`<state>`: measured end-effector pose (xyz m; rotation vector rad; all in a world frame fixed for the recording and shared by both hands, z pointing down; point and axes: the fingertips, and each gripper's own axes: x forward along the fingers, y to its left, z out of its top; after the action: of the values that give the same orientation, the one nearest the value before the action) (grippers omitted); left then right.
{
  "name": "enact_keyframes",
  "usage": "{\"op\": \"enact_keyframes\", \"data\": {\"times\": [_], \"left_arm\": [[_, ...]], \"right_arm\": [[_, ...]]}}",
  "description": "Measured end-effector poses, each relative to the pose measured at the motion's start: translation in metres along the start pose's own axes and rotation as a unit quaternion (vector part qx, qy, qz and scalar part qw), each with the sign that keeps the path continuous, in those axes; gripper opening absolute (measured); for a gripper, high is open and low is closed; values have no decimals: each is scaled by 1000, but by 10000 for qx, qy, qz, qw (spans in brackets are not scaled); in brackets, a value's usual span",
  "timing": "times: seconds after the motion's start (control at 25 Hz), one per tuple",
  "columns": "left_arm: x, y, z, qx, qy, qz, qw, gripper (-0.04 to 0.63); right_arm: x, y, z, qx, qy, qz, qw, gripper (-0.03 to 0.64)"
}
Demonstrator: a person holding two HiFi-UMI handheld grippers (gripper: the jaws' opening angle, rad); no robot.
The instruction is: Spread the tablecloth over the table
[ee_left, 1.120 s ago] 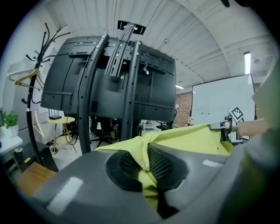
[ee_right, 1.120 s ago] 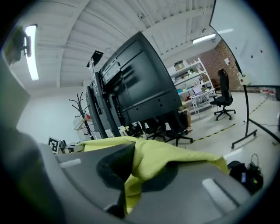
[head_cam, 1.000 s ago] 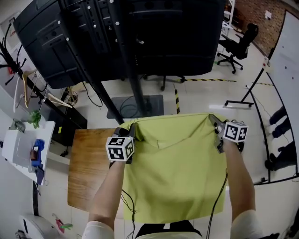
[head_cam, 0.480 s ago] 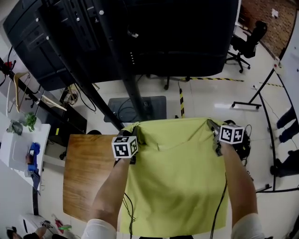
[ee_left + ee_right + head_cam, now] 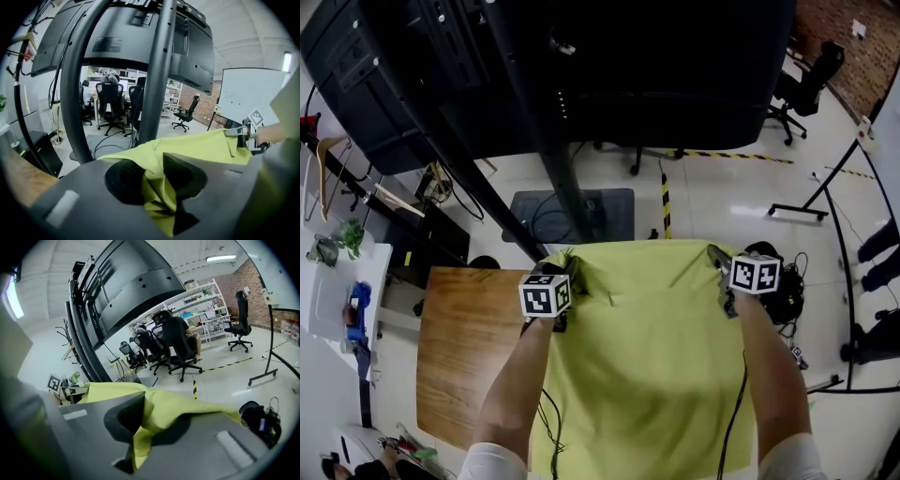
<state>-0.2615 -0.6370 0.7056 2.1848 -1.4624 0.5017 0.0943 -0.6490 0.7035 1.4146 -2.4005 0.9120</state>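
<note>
The yellow-green tablecloth [image 5: 647, 366] runs from the person's body out over the right part of the wooden table [image 5: 464, 347], whose left part is bare. It looks light, thin and limp. It creases where it is pinched, so it should drape rather than hold shape and is likely to slide on the smooth wood. The far corners are the sensible hold, and both grippers are there. The left gripper [image 5: 152, 176] has a bunched fold between its jaws, which are opening. The right gripper [image 5: 140, 423] is clamped on the other far corner. A loose cable [image 5: 551, 422] hangs between the left arm and the cloth and could snag it. Just beyond the far edge stands the post and base [image 5: 572, 211] of a large black display [image 5: 609, 66], close enough to hamper any forward throw. More cabling [image 5: 780, 286] lies on the floor at the right, and an office chair [image 5: 811, 80] stands well apart.
</note>
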Motion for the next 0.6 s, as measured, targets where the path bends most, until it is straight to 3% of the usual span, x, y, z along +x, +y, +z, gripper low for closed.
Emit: {"op": "enact_keyframes", "data": {"times": [0.08, 0.2, 0.36, 0.48, 0.6], "left_arm": [[2, -1, -4, -31, 77, -137, 9999, 184], [-2, 4, -10, -99, 134, -205, 9997, 284], [-7, 10, -9, -186, 84, -175, 9996, 291], [-12, 13, -8, -244, 1, -128, 9996, 291], [-19, 25, -2, -947, -189, -282, 9949, 291]], "right_arm": [[3, 1, -3, -139, 36, 37, 9999, 19], [8, 2, -9, -250, 113, -4, 9996, 120], [12, -6, -17, -471, 358, -387, 9975, 326], [8, -12, -23, -583, 519, -621, 9950, 359], [-1, -23, -27, -427, 449, -780, 9950, 359]]}}
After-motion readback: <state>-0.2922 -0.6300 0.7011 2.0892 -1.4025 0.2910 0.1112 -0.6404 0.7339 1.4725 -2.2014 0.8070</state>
